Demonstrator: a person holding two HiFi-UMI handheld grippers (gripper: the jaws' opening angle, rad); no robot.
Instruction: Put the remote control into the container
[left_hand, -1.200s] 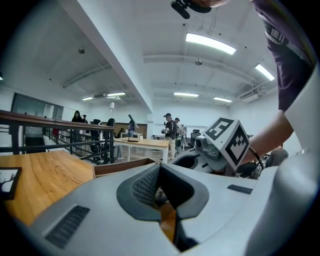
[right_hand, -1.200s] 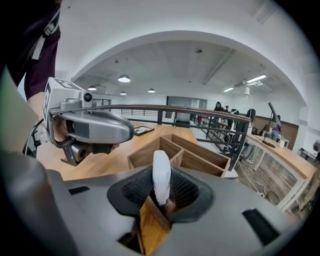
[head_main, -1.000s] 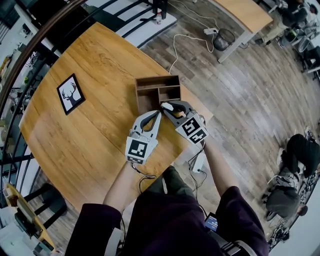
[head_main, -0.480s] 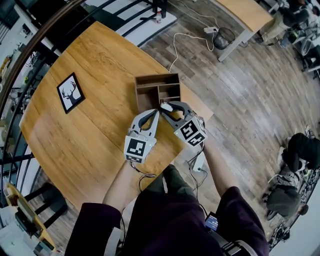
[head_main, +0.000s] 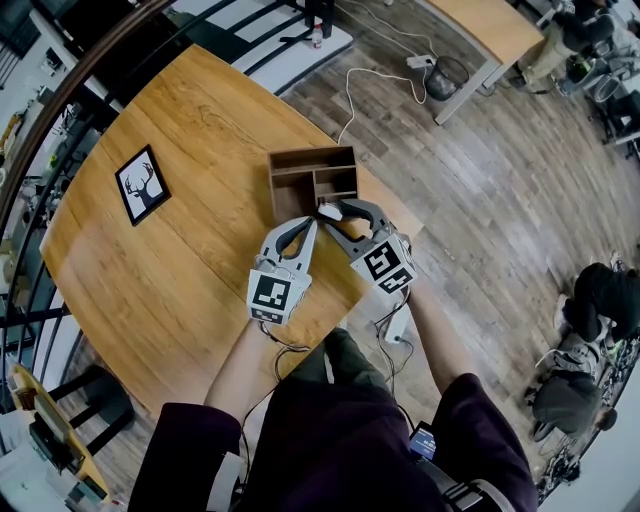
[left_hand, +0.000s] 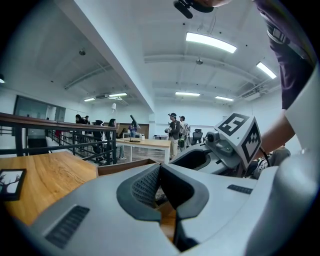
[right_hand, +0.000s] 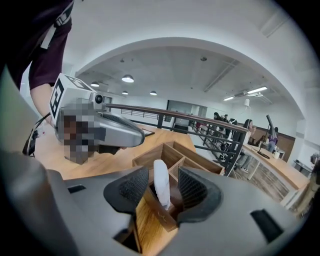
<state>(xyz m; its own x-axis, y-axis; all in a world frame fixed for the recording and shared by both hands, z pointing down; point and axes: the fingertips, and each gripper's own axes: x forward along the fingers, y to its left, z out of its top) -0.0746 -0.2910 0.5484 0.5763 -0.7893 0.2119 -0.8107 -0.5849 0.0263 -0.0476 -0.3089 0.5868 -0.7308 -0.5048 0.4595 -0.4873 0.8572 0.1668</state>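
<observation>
Right claw (right_hand: 164, 189) opening; remote (right_hand: 161, 181) upright between jaws, in container (right_hand: 202, 163). Left claw (left_hand: 160, 176) closed.

Nothing legible here, no words and no numbers. The cube (head_main: 272, 295) on the left gripper (head_main: 311, 223) carries only black-and-white square marker patterns. It's the same on the right gripper (head_main: 328, 213), whose cube (head_main: 385, 263) bears patterns alone. The framed picture (head_main: 142, 186) shows a deer silhouette without lettering.
</observation>
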